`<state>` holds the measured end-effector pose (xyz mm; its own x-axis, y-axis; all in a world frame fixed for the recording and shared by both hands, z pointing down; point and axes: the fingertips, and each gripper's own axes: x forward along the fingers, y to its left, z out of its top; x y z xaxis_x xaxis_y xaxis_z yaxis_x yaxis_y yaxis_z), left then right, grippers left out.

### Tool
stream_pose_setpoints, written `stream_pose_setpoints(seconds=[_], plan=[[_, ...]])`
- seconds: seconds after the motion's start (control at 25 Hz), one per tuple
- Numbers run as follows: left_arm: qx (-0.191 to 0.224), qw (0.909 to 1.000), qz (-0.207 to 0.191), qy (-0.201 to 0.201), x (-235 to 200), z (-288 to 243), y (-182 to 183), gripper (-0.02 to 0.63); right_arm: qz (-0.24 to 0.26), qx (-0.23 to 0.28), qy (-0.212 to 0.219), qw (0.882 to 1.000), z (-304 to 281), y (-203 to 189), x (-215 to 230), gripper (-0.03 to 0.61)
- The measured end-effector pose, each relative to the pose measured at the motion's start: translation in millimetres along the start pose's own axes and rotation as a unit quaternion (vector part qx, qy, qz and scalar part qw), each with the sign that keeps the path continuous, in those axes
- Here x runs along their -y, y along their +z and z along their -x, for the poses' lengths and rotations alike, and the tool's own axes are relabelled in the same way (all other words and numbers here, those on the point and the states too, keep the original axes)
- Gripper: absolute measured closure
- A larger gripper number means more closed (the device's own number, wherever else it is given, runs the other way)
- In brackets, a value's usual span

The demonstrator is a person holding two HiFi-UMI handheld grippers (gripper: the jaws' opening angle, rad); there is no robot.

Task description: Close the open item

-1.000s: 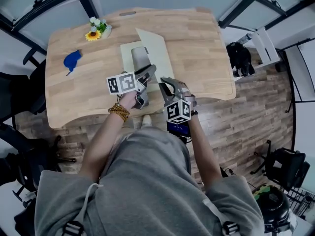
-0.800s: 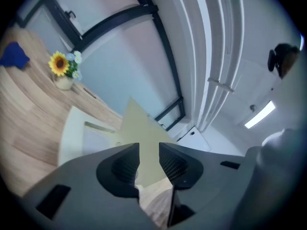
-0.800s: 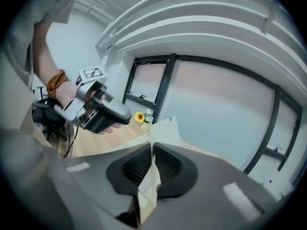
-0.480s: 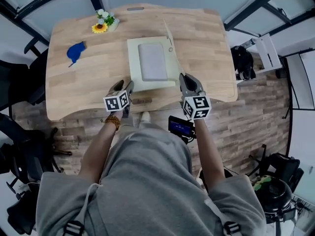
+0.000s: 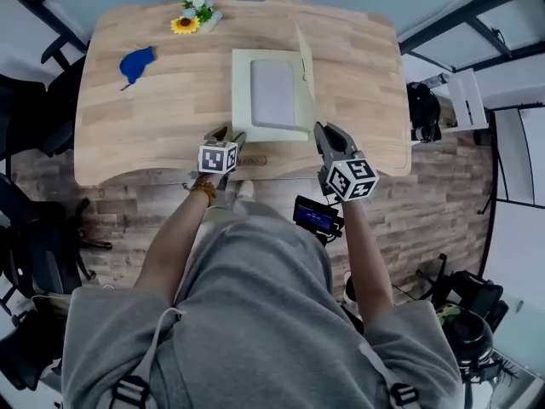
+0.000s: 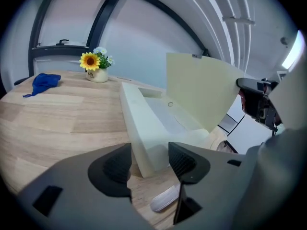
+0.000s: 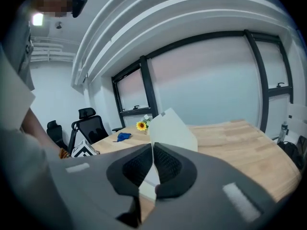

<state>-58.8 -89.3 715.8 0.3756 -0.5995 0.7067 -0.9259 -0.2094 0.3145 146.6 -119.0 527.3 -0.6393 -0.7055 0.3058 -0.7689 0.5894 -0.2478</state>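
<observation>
The box [image 5: 241, 100] sits mid-bench [image 5: 145, 135], its lid [image 5: 304, 66] standing upright along the 3 o'clock side. The left gripper [image 5: 228, 135] hangs at the box's 7 o'clock corner; its jaws have just been opening and now gape wide, the corner in the gap, untouched. The right gripper [image 5: 322, 129] is at 5 o'clock, clenched, the lid's near edge in line with its jaws; whether it pinches the lid I cannot tell. A second ago the left gripper was over the box and the lid leaned further open. Flowers [image 5: 194, 14] stand at 11 o'clock, a cloth [image 5: 136, 62] at 10.
</observation>
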Motion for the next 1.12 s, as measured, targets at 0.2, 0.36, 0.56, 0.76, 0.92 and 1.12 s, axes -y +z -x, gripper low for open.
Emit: stream_pose_setpoints(seconds=[0.2, 0.36, 0.56, 0.76, 0.92, 1.12], plan=[[-0.008, 0.9995, -0.032, 0.002, -0.4, 1.0, 1.4, 0.373, 0.005, -0.016, 0.026, 1.0, -6.8, -8.6, -13.2, 0.56], [-0.009, 0.9998, -0.015, -0.005, -1.0, 0.9, 0.5, 0.373, 0.019, -0.034, 0.046, 0.998, -15.9, -14.4, -26.6, 0.558], [-0.005, 0.9999, -0.014, -0.005, 0.2, 2.9, 1.0, 0.382, 0.026, -0.061, 0.071, 0.995, -22.1, -25.9, -40.8, 0.557], [-0.008, 0.9998, -0.012, -0.013, 1.0, 1.3, 0.2, 0.385, 0.054, -0.092, 0.084, 0.991, -26.6, -39.7, -49.0, 0.557], [-0.006, 0.9998, 0.003, -0.016, 0.1, 0.8, -1.5, 0.385, 0.088, -0.12, 0.097, 0.984, -31.8, -52.5, -57.2, 0.557], [-0.008, 0.9998, -0.003, -0.017, -0.8, 1.7, -0.5, 0.383, 0.126, -0.15, 0.114, 0.974, -39.9, -65.5, -67.2, 0.554]])
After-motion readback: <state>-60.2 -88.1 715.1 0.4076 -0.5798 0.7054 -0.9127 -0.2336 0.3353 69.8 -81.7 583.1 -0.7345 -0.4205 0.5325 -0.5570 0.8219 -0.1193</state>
